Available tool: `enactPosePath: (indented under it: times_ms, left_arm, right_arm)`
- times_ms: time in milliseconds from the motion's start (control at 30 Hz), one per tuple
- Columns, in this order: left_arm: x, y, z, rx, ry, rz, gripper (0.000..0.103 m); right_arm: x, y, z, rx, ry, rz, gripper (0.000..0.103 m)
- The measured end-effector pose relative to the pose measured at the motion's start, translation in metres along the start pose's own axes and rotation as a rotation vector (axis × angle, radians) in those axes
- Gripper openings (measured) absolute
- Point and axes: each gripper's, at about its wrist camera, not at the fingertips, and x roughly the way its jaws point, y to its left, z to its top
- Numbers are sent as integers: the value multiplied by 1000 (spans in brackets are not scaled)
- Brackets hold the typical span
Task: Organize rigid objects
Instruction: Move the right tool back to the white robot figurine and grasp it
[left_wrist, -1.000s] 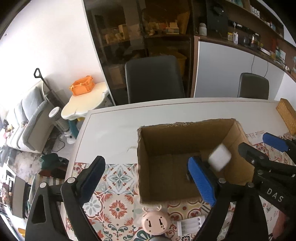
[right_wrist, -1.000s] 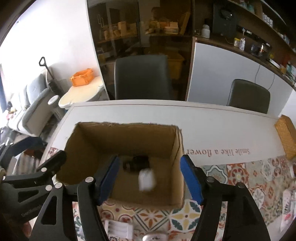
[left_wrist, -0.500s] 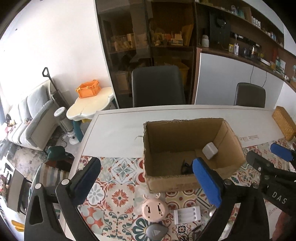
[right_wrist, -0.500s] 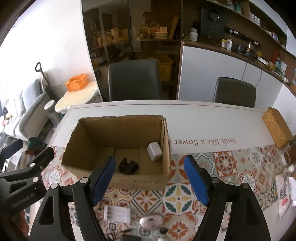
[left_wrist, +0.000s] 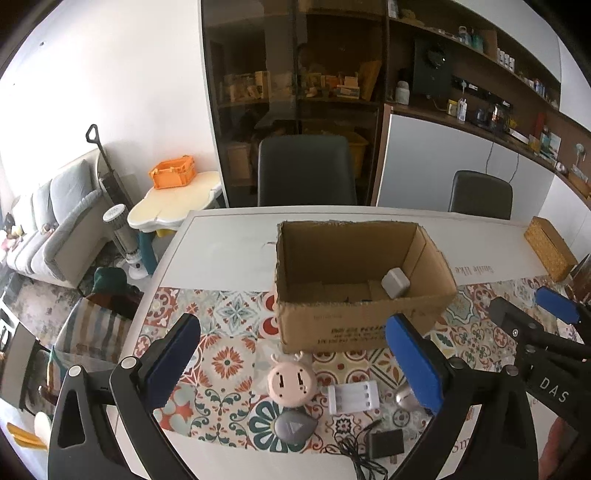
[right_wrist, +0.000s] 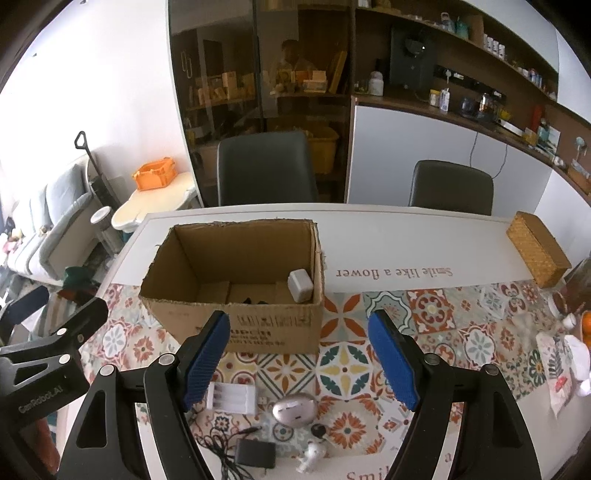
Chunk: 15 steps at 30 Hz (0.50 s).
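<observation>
An open cardboard box (left_wrist: 362, 325) (right_wrist: 236, 328) stands on the patterned table mat. Inside it, a white cube adapter (left_wrist: 395, 282) (right_wrist: 300, 285) leans against the right wall, and a black item (right_wrist: 255, 300) lies on the floor. My left gripper (left_wrist: 292, 319) is open and empty in front of the box. My right gripper (right_wrist: 298, 317) is also open and empty. Near the front edge lie a pink round device (left_wrist: 291, 382), a white battery holder (left_wrist: 354, 397) (right_wrist: 231, 398), a grey teardrop piece (left_wrist: 294, 424), a silver mouse-like shell (right_wrist: 293, 406) and a black adapter with cable (left_wrist: 384, 443) (right_wrist: 255, 452).
A wicker box (left_wrist: 548, 251) (right_wrist: 537, 254) sits at the table's far right. Two dark chairs (left_wrist: 306, 170) (right_wrist: 450, 188) stand behind the table. Small white pieces (right_wrist: 312, 456) and paper packets (right_wrist: 561, 365) lie on the right side of the mat.
Both grippers drew back and up from over the box, and their jaws spread wider. The white cube, in mid-air before, now rests inside the box.
</observation>
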Motion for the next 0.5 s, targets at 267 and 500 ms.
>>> enactPosePath:
  times_ms: [267, 500]
  left_arm:
    - [-8, -5, -24, 7, 9, -6, 102]
    - [-4, -12, -42, 34, 48, -15, 102]
  right_arm:
    - [-8, -4, -23, 7, 23, 0, 77]
    - [-5, -9, -46, 10, 69, 2, 77]
